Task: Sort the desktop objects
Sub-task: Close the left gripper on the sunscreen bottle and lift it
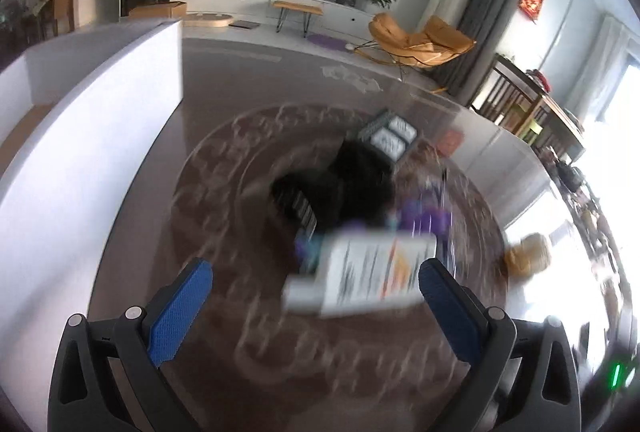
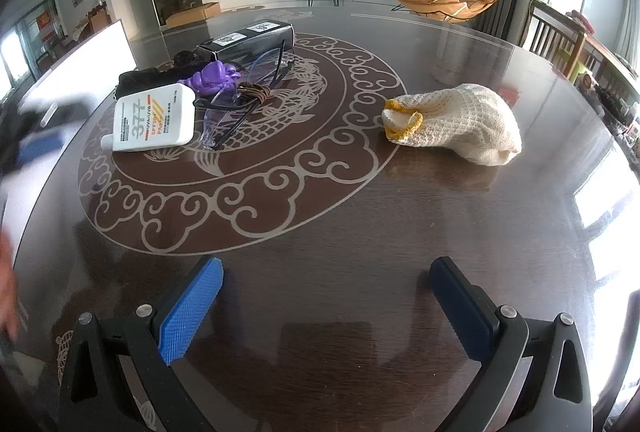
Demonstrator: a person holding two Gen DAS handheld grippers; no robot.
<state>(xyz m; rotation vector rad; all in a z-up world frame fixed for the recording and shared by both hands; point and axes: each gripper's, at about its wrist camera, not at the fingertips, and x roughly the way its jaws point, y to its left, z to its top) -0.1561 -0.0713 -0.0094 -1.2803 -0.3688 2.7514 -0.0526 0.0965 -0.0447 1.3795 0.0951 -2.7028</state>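
A white sunscreen bottle lies flat on the dark round table, beside a purple toy, clear glasses, a brown cord, a black pouch and a black box. A cream knitted pouch lies to the right. My left gripper is open, hovering over the blurred sunscreen bottle; it also shows blurred in the right wrist view. My right gripper is open and empty above bare table.
A white box stands at the table's left side, also seen in the right wrist view. The left wrist view is motion-blurred. Chairs and a side table stand beyond the table's right edge.
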